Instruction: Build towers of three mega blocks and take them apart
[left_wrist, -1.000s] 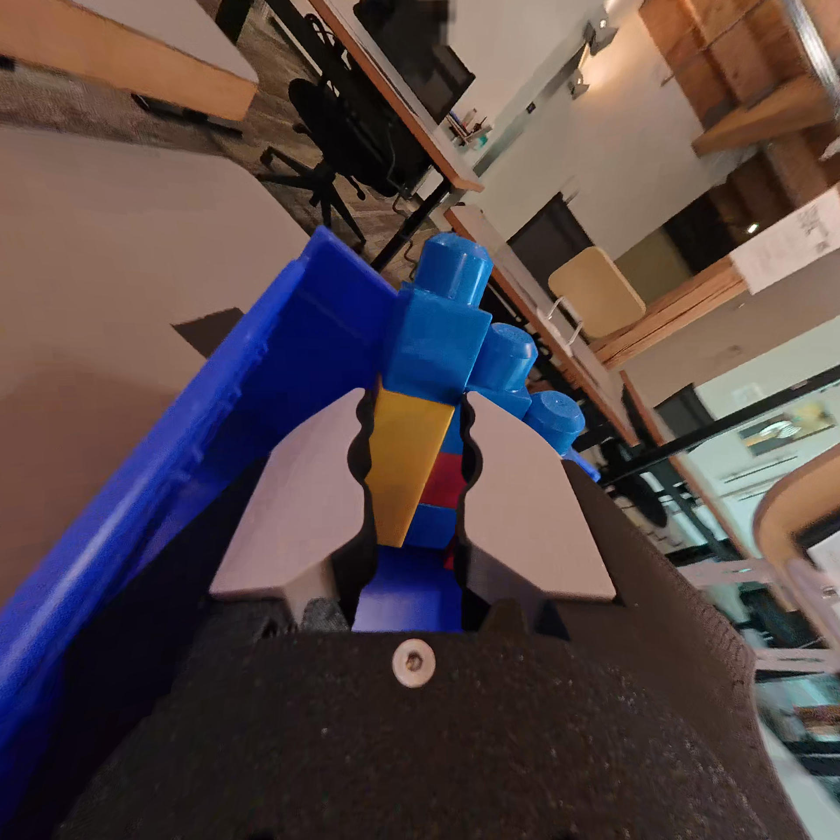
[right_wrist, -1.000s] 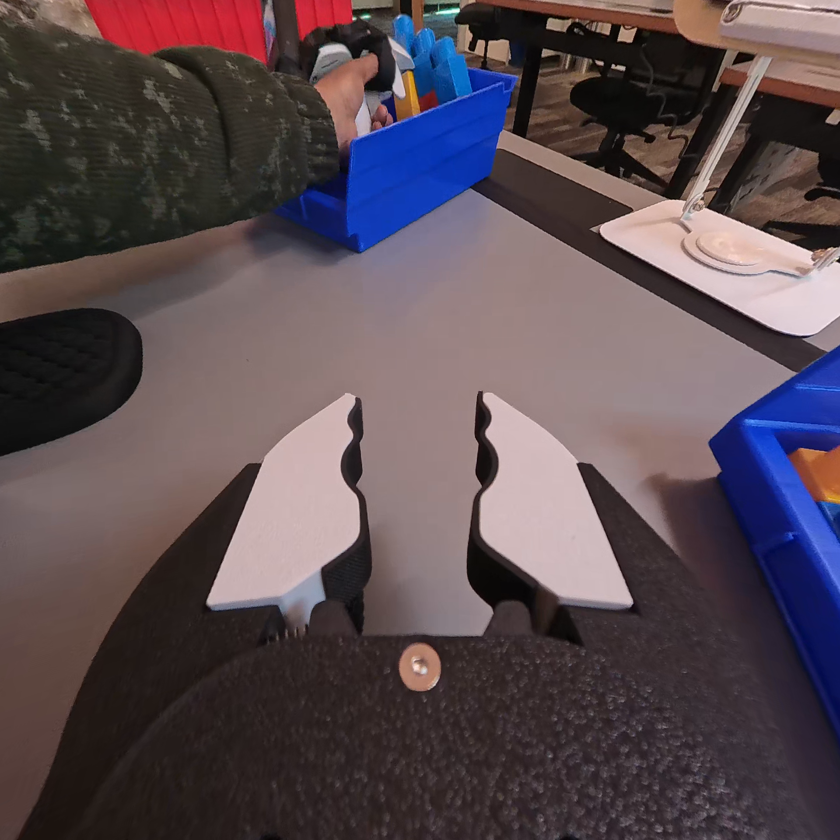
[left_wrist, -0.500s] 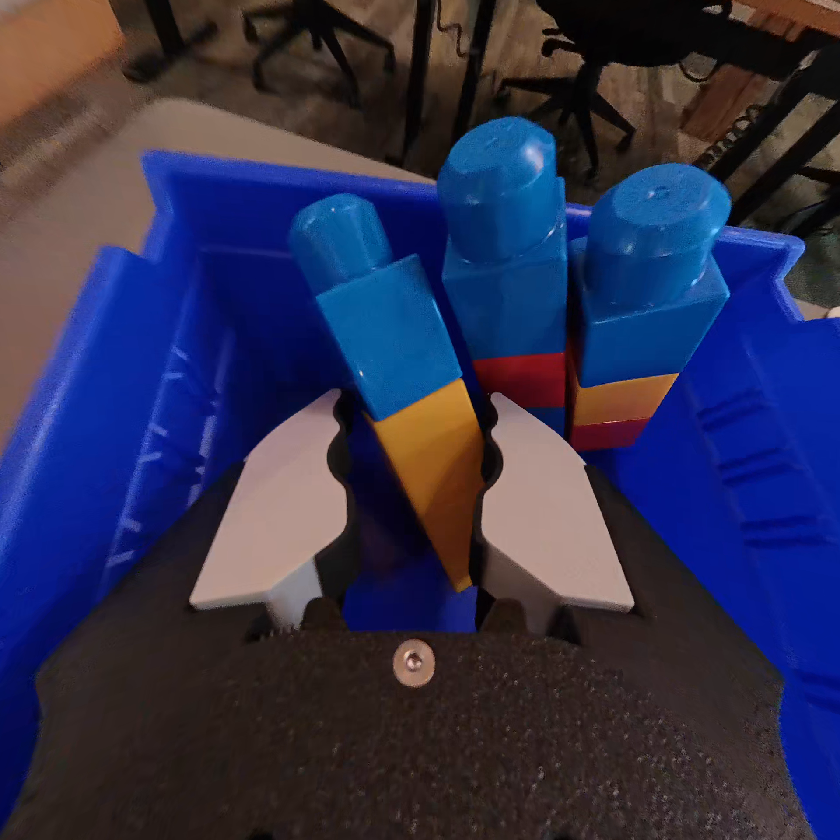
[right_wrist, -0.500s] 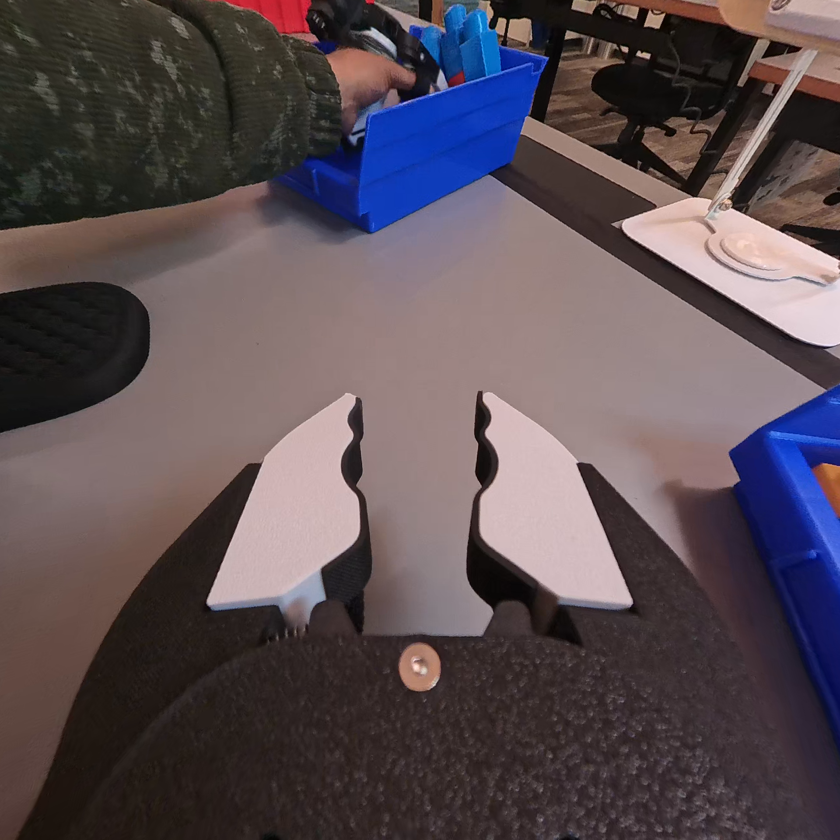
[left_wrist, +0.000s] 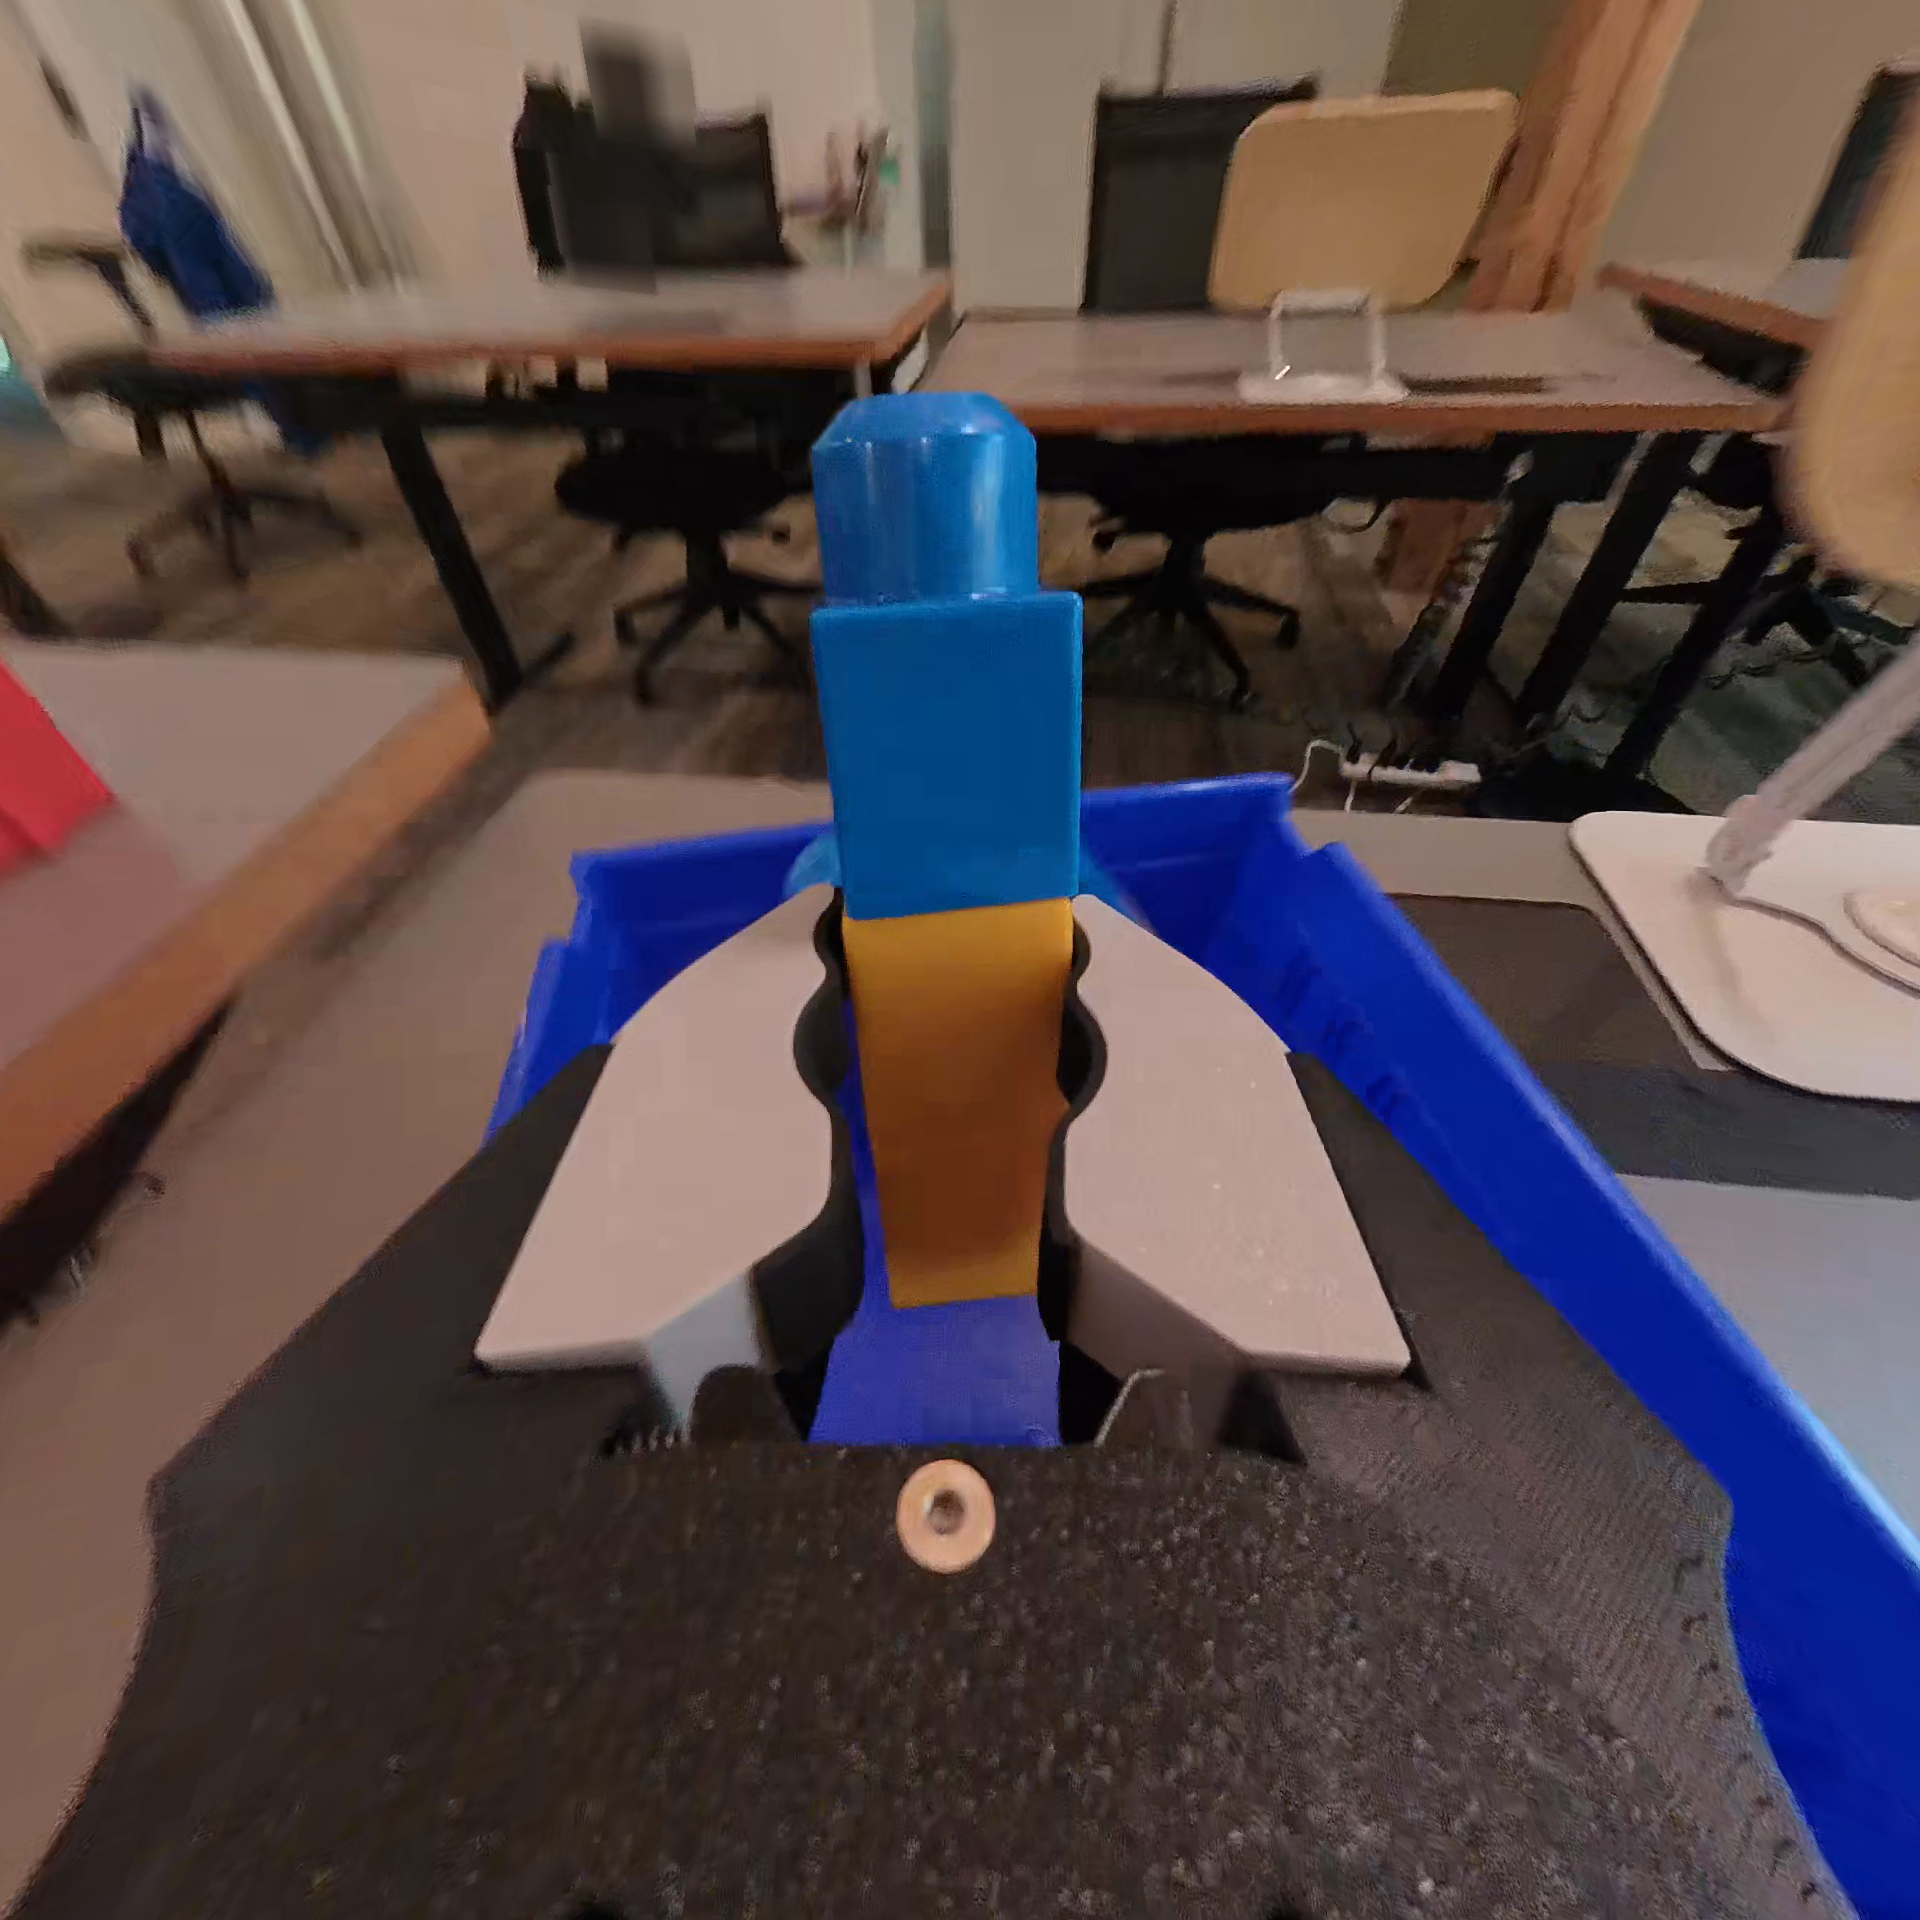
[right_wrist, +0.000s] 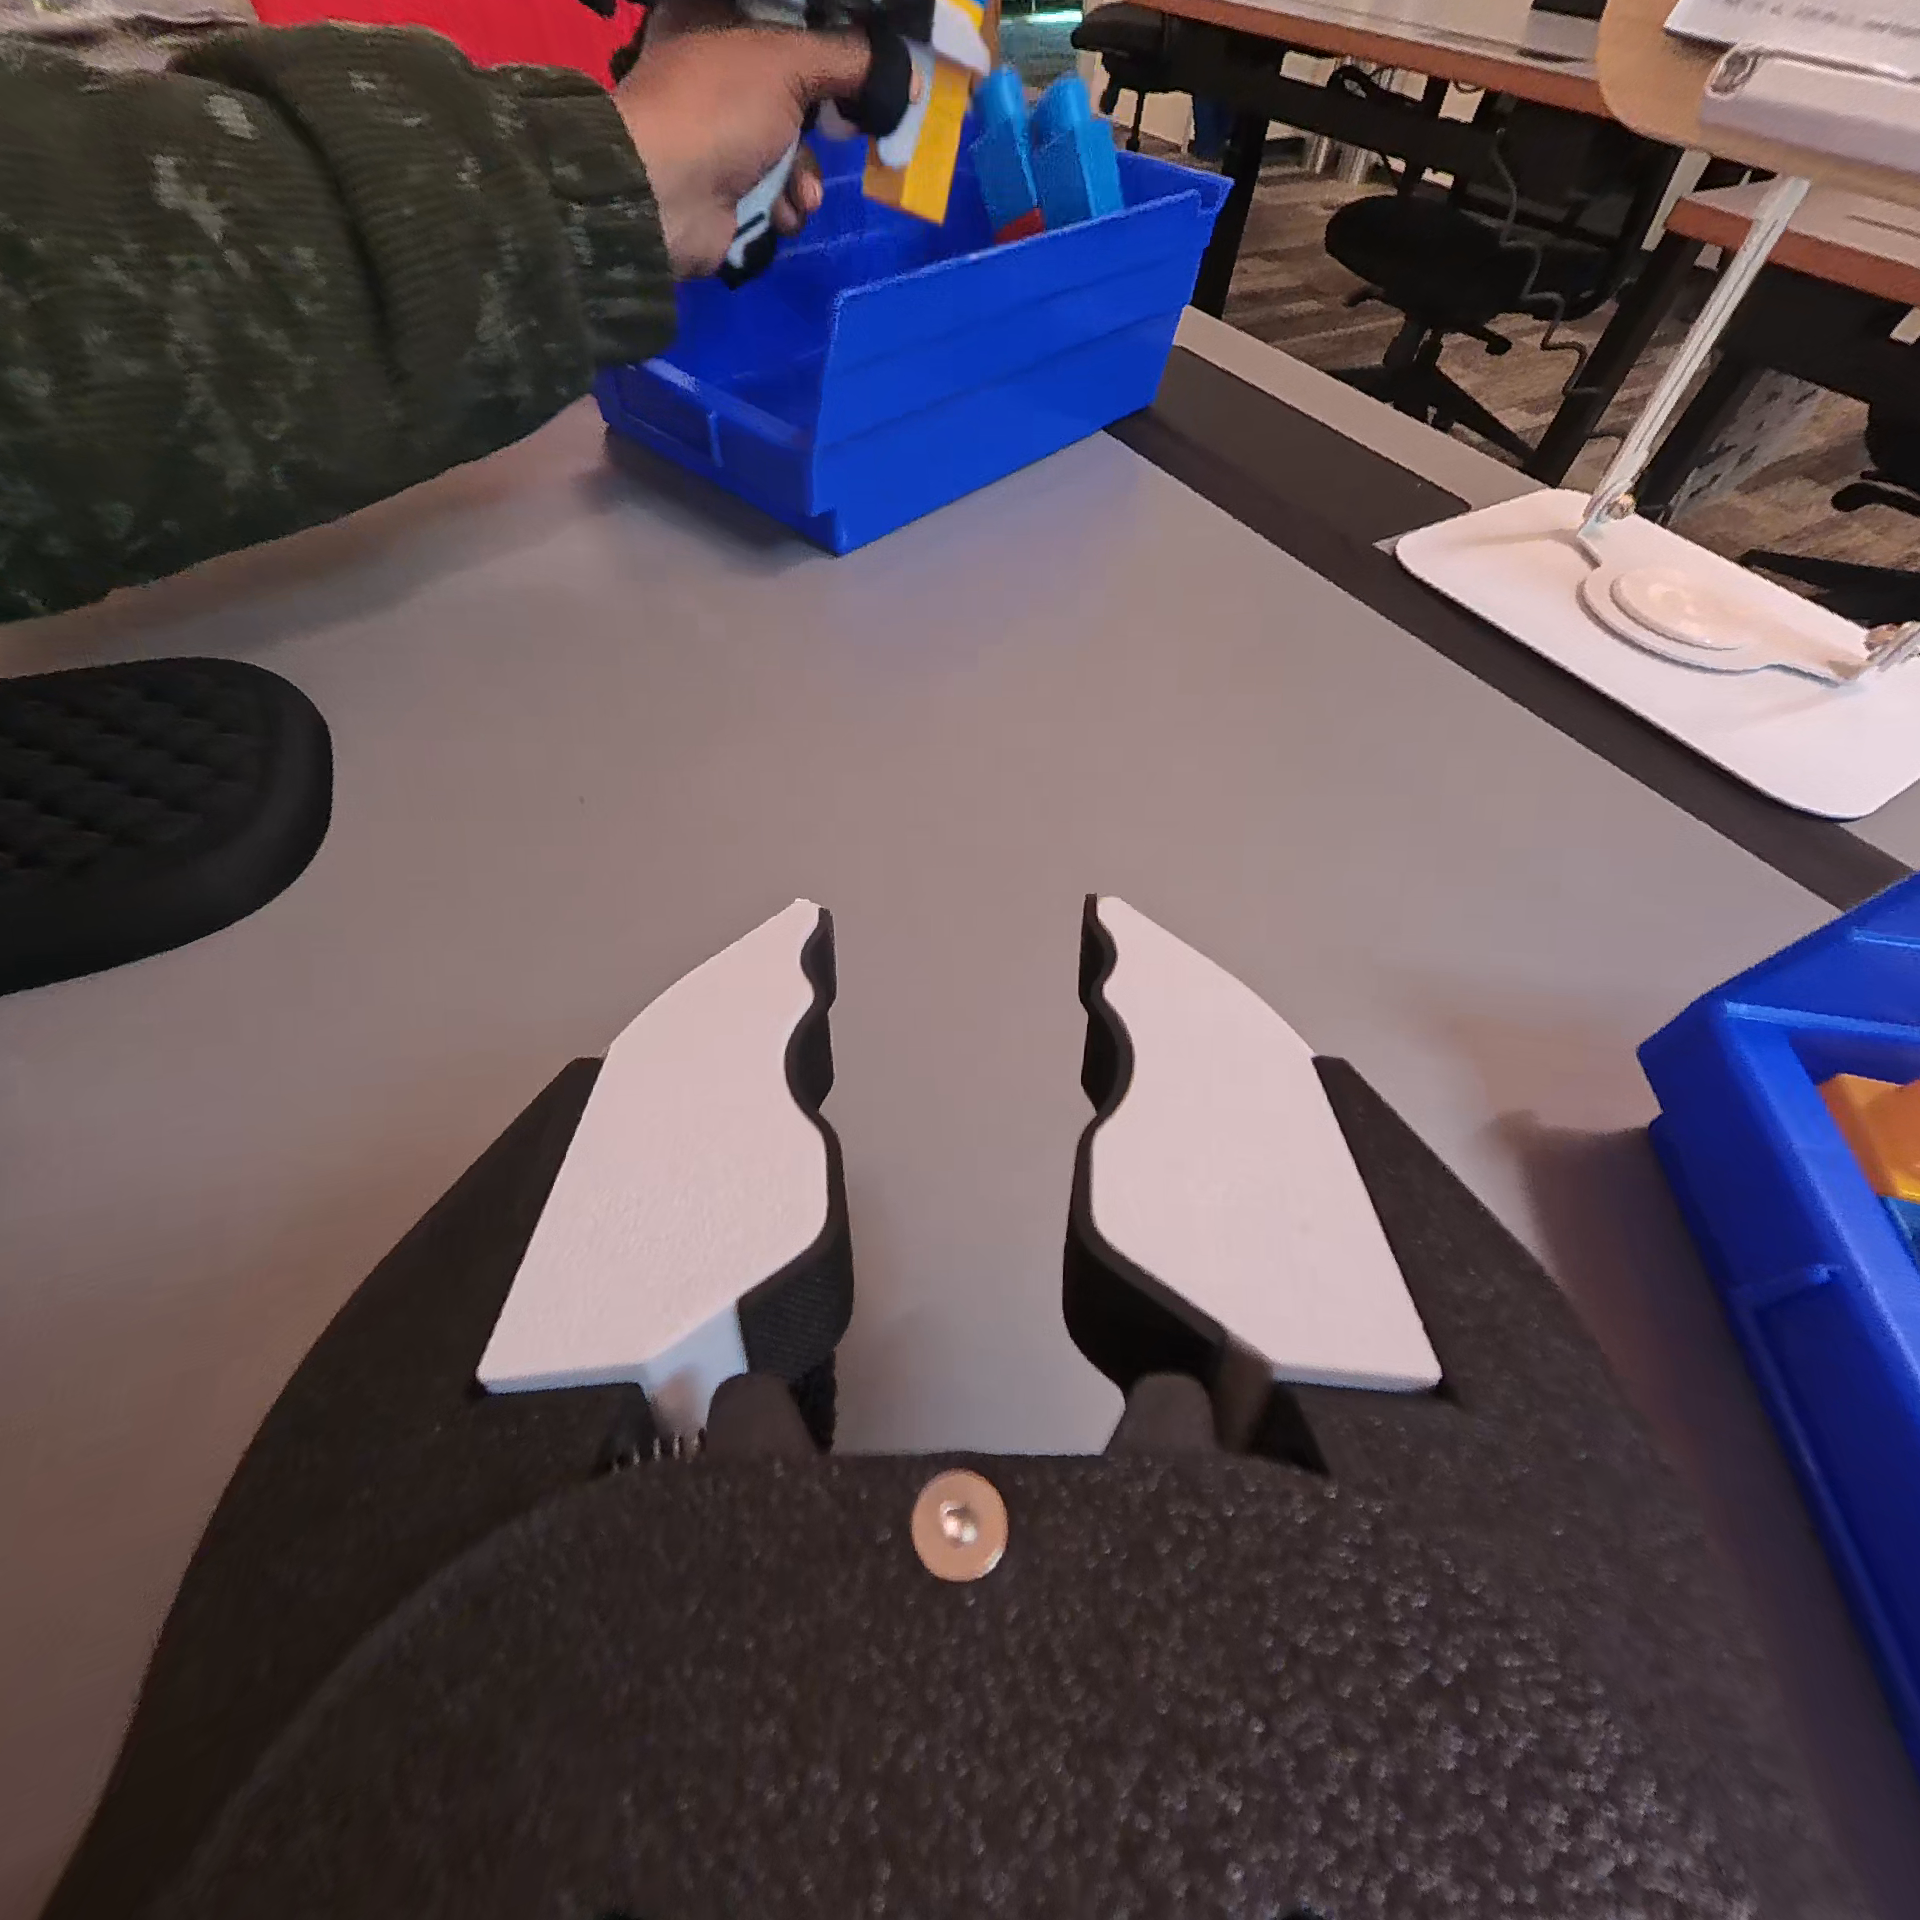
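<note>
My left gripper (left_wrist: 956, 935) is shut on a block tower. Its yellow block (left_wrist: 956, 1091) sits between the fingers and its blue block (left_wrist: 951, 748) sticks out past the tips. Anything below the yellow block is hidden. The tower is held above the far blue bin (left_wrist: 1455, 1091). In the right wrist view, the tower's yellow block (right_wrist: 930, 145) hangs over that bin (right_wrist: 935, 353), where two more towers (right_wrist: 1049, 166) stand. My right gripper (right_wrist: 956, 914) is open and empty, low over the grey table (right_wrist: 935, 675).
A second blue bin (right_wrist: 1808, 1195) with an orange block (right_wrist: 1870, 1132) sits at the right edge. A black pad (right_wrist: 135, 810) lies at the left. A white lamp base (right_wrist: 1683, 644) stands at the right on a dark strip. A green sleeve (right_wrist: 291, 270) reaches across. Tip to tip, the grippers are about 50 cm apart.
My left gripper has lifted the yellow and blue tower up out of the far bin, away from the two other towers. The right gripper has stayed open and nearly still.
</note>
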